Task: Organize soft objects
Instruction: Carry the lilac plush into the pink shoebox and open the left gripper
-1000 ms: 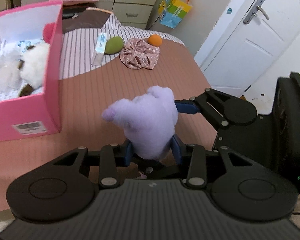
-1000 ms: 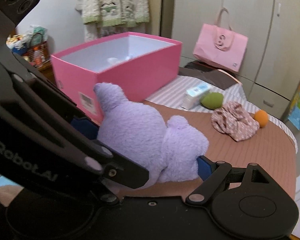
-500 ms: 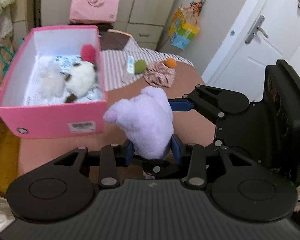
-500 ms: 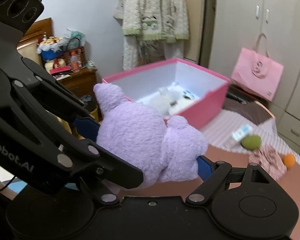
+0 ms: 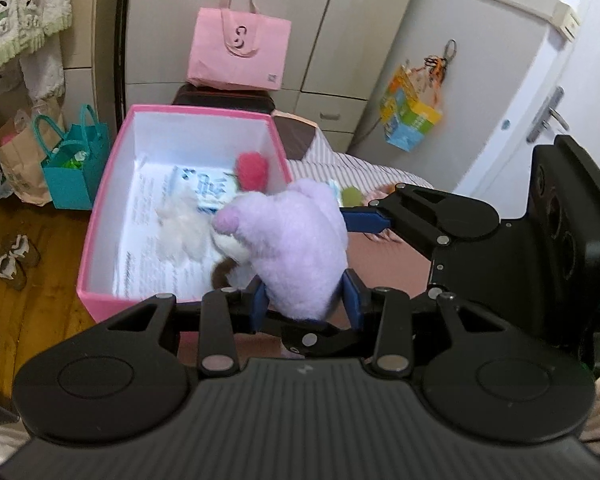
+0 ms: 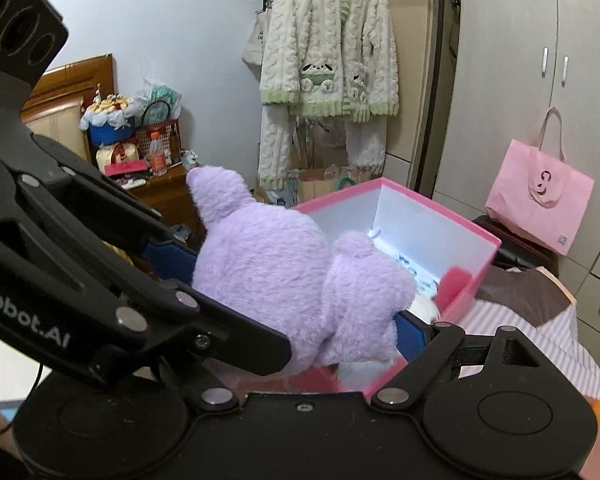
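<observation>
From my left wrist I look down into the pink box [image 5: 100, 240]: printed paper lines its floor, and a white plush [image 5: 188, 224] and a red pompom [image 5: 253, 166] lie inside. Beyond it I see the pink tote bag [image 5: 238, 54] against the wardrobe, a teal bag [image 5: 76, 168] on the wooden floor, and the white door [image 5: 556, 112]. My right wrist shows none of the floor; it gives me the fleece jacket [image 6: 328, 44] hanging on the wall, a cluttered wooden nightstand [image 6: 160, 196], and the box from its near corner.

The purple plush toy [image 5: 296, 244] hangs between both my tools, above the box's near right corner. My left gripper [image 5: 304, 304] is narrowly parted, its blue pads squeezing the toy's lower end. My right gripper [image 6: 296, 296] stands wide, one blue pad on each side of the toy's body, pressing into the fur. In the left view, the right gripper's blue finger [image 5: 364, 222] reaches in from the right side and meets the toy's top. Both tools tilt downward toward the box.
</observation>
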The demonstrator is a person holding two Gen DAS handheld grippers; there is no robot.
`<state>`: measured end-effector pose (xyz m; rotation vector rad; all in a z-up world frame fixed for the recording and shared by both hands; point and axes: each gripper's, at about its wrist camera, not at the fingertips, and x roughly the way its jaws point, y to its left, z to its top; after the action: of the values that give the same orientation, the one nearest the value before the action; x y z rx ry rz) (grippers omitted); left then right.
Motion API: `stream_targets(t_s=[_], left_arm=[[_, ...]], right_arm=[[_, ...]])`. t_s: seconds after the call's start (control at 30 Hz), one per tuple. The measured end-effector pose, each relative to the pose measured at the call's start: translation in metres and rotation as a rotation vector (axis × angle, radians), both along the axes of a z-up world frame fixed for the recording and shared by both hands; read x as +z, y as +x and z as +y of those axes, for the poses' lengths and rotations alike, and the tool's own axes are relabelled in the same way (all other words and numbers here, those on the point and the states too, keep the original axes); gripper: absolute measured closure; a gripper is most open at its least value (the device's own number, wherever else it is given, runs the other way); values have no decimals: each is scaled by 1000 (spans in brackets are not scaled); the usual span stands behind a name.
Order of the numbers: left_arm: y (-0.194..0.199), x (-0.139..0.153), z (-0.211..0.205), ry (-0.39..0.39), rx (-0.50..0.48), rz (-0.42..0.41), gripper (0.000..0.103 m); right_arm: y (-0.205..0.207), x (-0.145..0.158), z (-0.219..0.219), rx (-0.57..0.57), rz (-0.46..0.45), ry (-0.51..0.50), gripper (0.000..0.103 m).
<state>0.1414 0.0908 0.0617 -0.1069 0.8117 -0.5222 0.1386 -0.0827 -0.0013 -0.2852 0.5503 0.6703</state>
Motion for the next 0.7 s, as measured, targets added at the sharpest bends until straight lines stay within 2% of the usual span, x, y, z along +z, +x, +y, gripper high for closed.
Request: stream_targets(t_s=[0.27,0.37,0.7], left_arm=[[64,-22,13,-28,46,47,65],[84,-30,15,-52,60,41,65],[130,-53,24,-96,127,56,65]], right_arm=[[59,-13,21,-22,19,-26,13],[80,-17,23,-35,26,-35,13],[136,-30,34,-66,76,-84,13]])
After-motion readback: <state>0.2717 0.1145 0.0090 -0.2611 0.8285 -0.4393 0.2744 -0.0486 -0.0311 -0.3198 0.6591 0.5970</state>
